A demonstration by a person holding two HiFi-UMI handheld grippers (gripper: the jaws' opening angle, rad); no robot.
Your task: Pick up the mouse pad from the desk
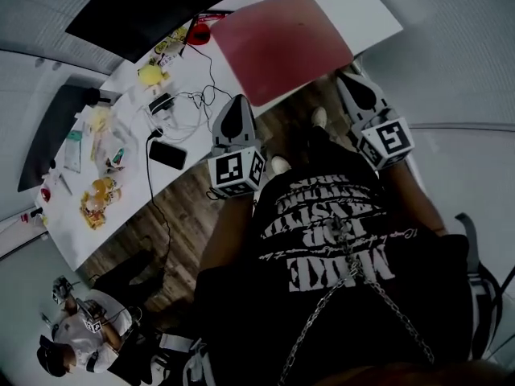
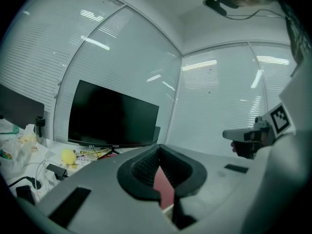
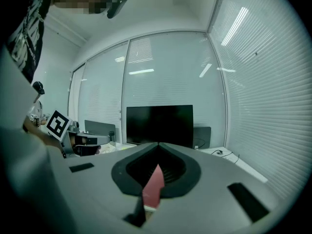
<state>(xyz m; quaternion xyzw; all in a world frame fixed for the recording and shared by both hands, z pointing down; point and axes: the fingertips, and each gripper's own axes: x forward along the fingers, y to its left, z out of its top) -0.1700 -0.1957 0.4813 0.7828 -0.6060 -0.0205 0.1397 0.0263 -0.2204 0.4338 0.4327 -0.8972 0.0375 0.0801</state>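
Note:
The red mouse pad (image 1: 278, 43) hangs flat over the near edge of the white desk (image 1: 362, 6), with a gripper on each of its near corners. My left gripper (image 1: 238, 99) is shut on the pad's near-left corner. My right gripper (image 1: 345, 75) is shut on the near-right corner. In the left gripper view a red sliver of the mouse pad (image 2: 164, 186) shows between the shut jaws of the left gripper (image 2: 159, 147). The right gripper view shows the same red mouse pad (image 3: 153, 186) pinched in the right gripper (image 3: 158, 145).
On the desk are a black monitor (image 1: 153, 6), a second dark screen (image 1: 48, 135), a black phone (image 1: 167, 154), cables (image 1: 189, 107), a yellow object (image 1: 150, 74) and snack packets (image 1: 100, 199). Wooden floor (image 1: 177, 207) lies below. Another person (image 1: 72, 336) sits at the lower left.

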